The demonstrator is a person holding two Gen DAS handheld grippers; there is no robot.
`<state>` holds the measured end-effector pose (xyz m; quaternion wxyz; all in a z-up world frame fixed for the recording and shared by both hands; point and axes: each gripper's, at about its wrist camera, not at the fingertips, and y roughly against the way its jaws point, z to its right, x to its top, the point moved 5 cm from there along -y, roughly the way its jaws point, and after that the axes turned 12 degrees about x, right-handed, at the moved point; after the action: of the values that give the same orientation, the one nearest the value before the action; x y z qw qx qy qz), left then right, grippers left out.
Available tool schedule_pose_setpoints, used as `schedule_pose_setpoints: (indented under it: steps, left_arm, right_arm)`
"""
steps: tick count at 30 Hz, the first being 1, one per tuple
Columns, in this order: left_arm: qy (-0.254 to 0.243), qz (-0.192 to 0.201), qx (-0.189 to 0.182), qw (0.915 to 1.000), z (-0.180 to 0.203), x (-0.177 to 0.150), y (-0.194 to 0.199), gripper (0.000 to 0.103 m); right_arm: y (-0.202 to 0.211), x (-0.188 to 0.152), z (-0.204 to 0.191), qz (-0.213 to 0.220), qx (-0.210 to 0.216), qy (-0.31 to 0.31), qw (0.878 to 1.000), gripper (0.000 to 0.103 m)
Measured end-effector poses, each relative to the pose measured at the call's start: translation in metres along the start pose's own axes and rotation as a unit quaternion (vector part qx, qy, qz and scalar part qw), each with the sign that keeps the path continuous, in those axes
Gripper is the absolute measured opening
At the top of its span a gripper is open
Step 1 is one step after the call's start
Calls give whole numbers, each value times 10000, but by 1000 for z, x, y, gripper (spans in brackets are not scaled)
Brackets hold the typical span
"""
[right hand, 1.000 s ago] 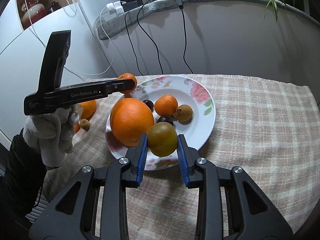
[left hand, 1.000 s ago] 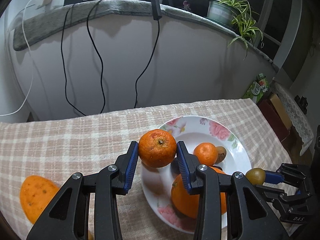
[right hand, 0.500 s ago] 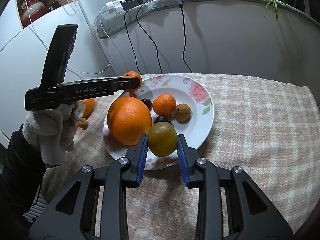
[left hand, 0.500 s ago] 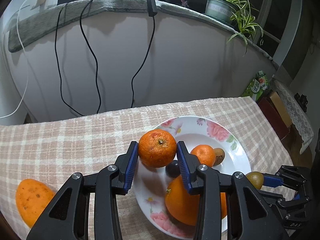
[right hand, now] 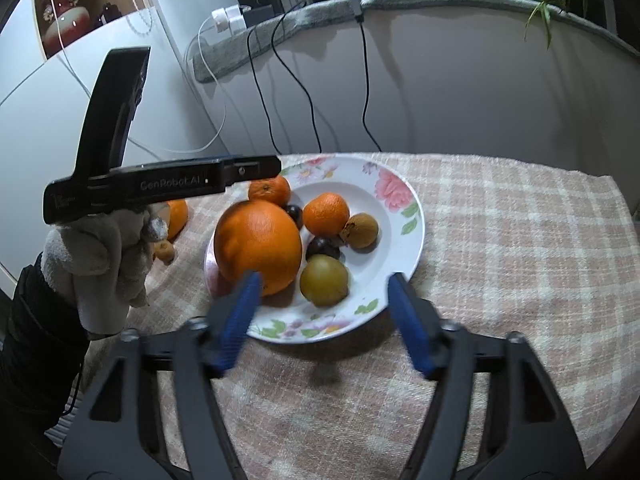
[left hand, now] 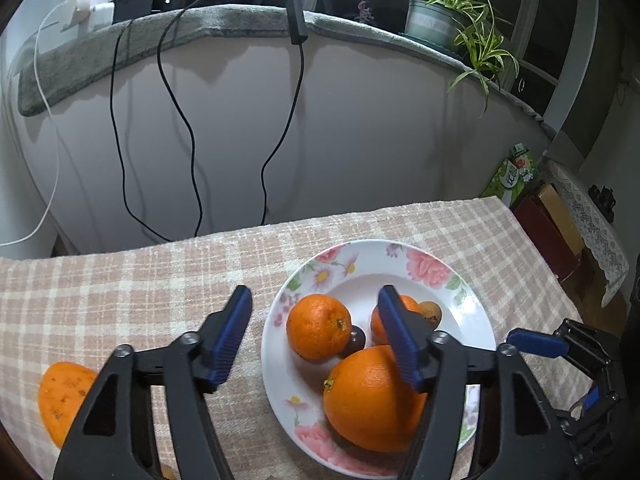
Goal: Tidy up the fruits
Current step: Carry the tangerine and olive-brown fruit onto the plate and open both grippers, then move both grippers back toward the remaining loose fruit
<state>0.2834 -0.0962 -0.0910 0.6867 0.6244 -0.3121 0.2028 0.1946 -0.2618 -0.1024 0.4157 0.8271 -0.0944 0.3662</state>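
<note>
My left gripper (left hand: 314,295) is open and its jaws are opening. The tangerine (left hand: 318,326) lies free on the flowered plate (left hand: 372,254), below and between the spread fingers. My right gripper (right hand: 323,285) is open too, also opening, with the greenish-brown fruit (right hand: 324,280) resting on the plate (right hand: 416,216) between its blue pads and touching neither. The plate also holds a large orange (right hand: 258,246), a second tangerine (right hand: 326,214), a brown fruit (right hand: 360,230) and dark plums (right hand: 322,248).
On the checked tablecloth (left hand: 132,280), left of the plate, lie another orange fruit (left hand: 60,396) and a small brown fruit (right hand: 165,250). A gloved hand (right hand: 100,248) holds the left gripper. Cables (left hand: 188,140) hang down the wall behind. Boxes (left hand: 548,224) stand past the table's right edge.
Both grippers have let go. The tangerine dropped from the left jaws onto the plate, and the greenish-brown fruit dropped from the right jaws onto the plate. Neither hand has moved.
</note>
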Motion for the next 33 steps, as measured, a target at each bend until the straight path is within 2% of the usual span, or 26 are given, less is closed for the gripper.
schedule_pose_setpoints:
  steps: [4, 6, 27, 30, 33]
  left_arm:
    - [59, -12, -12, 10000, 0, 0, 1, 70]
    - [78, -6, -12, 10000, -1, 0, 2, 70]
    - [225, 181, 31, 9996, -14, -1, 31, 71]
    - [298, 232, 51, 9993, -20, -3, 38, 75]
    - [352, 272, 80, 9990, -27, -5, 46, 76]
  right_arm:
    - [3, 2, -2, 63, -32, 72, 9999, 85]
    - [5, 3, -3, 114, -41, 91, 9999, 87]
    - [8, 5, -19, 159, -47, 239, 9996, 89]
    - [8, 6, -25, 156, -16, 252, 9996, 89]
    - [8, 5, -31, 149, -29, 304, 9994, 94]
